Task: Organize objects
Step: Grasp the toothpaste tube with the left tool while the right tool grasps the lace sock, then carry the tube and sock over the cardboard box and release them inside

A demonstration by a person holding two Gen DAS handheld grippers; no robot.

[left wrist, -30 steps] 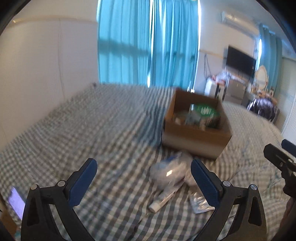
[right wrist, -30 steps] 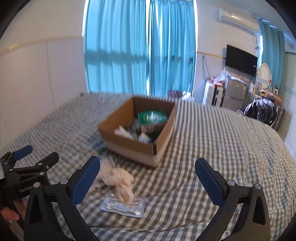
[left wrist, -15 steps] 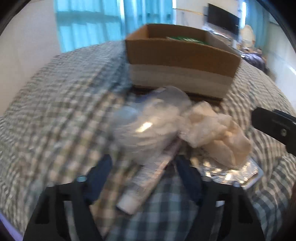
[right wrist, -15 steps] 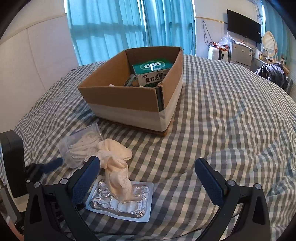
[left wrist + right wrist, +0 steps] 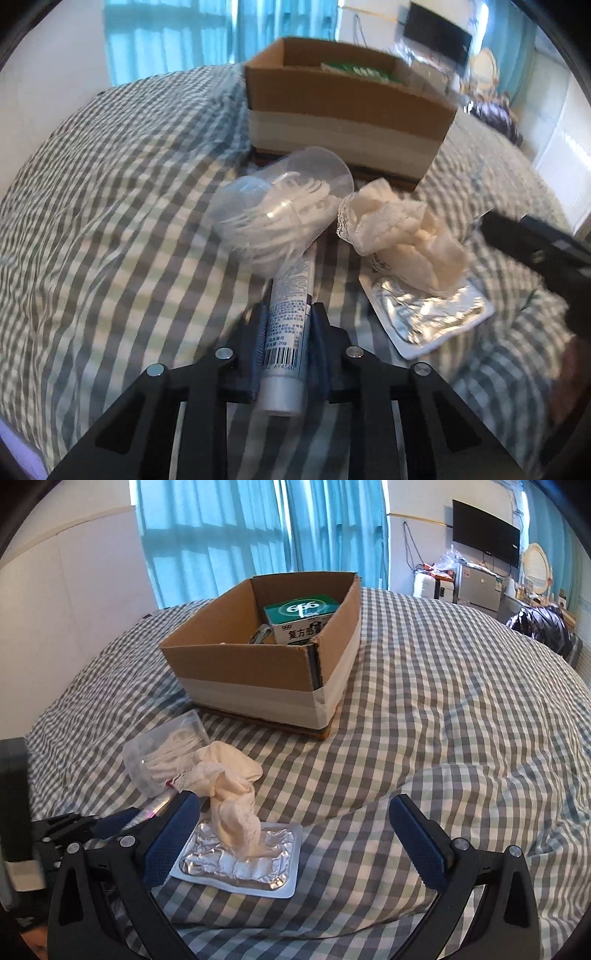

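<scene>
White tube (image 5: 287, 325) low in centre frame, clamped between left gripper (image 5: 287, 341) pads, far end seemingly tucked under clear plastic cup (image 5: 280, 218). Crumpled cloth (image 5: 229, 794) draped over foil blister pack (image 5: 240, 864), lower left. Right gripper (image 5: 295, 842) spread wide, holding nothing. Cardboard box (image 5: 266, 672) above, on checked bedspread (image 5: 443, 738).

I see a bed (image 5: 443, 709) under a grey-and-white checked cover, carrying a cardboard box (image 5: 266, 672). Nearer me on the cover lie a clear plastic cup (image 5: 162, 753) on its side, a tube (image 5: 291, 306), a foil blister pack (image 5: 240, 860) and a crumpled cream cloth (image 5: 229, 786) draped over the pack.
</scene>
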